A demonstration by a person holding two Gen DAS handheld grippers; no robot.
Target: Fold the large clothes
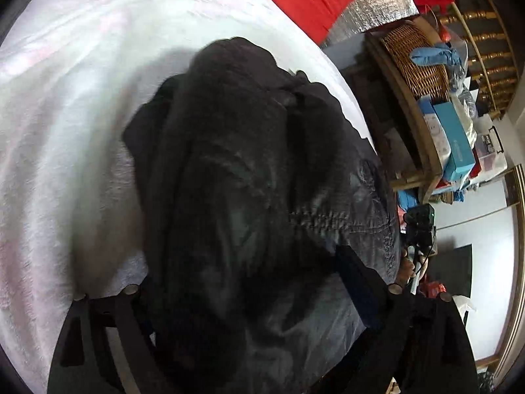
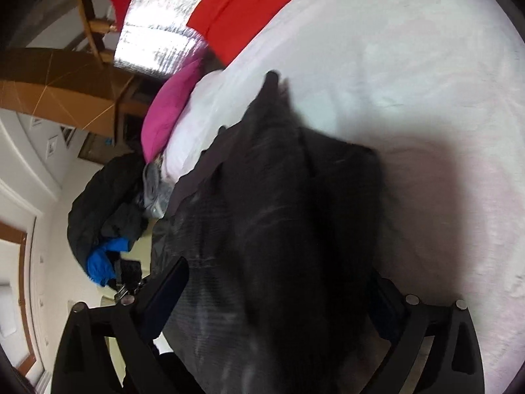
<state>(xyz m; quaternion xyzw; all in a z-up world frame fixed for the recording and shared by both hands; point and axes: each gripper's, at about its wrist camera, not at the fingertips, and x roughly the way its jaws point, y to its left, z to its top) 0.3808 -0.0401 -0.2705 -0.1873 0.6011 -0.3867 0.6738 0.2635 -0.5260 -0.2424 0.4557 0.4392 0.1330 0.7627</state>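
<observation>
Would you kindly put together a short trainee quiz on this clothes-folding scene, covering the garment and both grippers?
1. True or false: the dark garment lies on a white sheet.
2. Which colour is the cushion at the bed's edge in the right wrist view? A) pink B) green C) yellow
3. Fill in: the fingers of the right gripper stand ____ on either side of the garment.

Key
1. True.
2. A.
3. Open. The left gripper stands wide too, with fabric lying between its fingers; no pad is seen pressing on it.
</observation>
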